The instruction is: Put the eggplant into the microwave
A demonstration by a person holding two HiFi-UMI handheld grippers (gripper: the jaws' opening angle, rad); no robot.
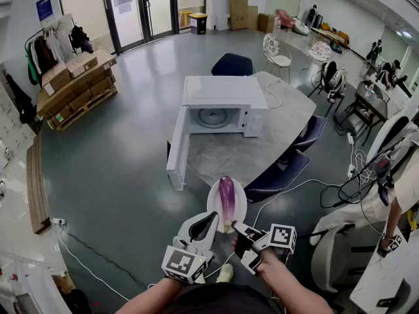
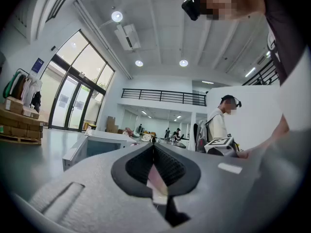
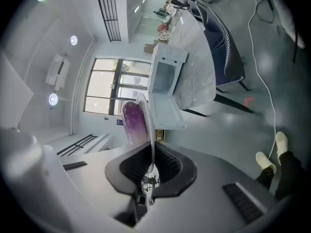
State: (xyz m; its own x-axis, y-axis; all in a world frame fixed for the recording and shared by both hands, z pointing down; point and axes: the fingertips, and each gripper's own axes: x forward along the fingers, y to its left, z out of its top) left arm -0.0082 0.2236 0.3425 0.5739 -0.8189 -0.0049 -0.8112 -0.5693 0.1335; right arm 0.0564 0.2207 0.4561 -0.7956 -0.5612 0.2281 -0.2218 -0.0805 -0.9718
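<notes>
Right tongs (image 3: pixel 150 165) are clamped on the near rim of a white plate (image 3: pixel 146 123); you can see the thin edge pinched between the ribbed pads. Left tongs (image 1: pixel 207 222) look clenched on the same rim just beside them, with a pale sliver caught in the jaws that I take to be the plate edge.

The eggplant (image 1: pixel 226 200) is lying lengthwise on that plate, carried in the air over the floor, short of the bench (image 1: pixel 288 113). On the bench ahead sits the microwave (image 1: pixel 219 106), door (image 1: pixel 177 152) swung wide open.

My guess on handling: the eggplant is firm and not heavy, but the skin is glossy and it's round, so it'll roll or slide if the plate tips. The plate is stiff and probably breakable. All the weight hangs out past the grip, so pinching the rim hard at two spots and keeping it level seems the way to go.
</notes>
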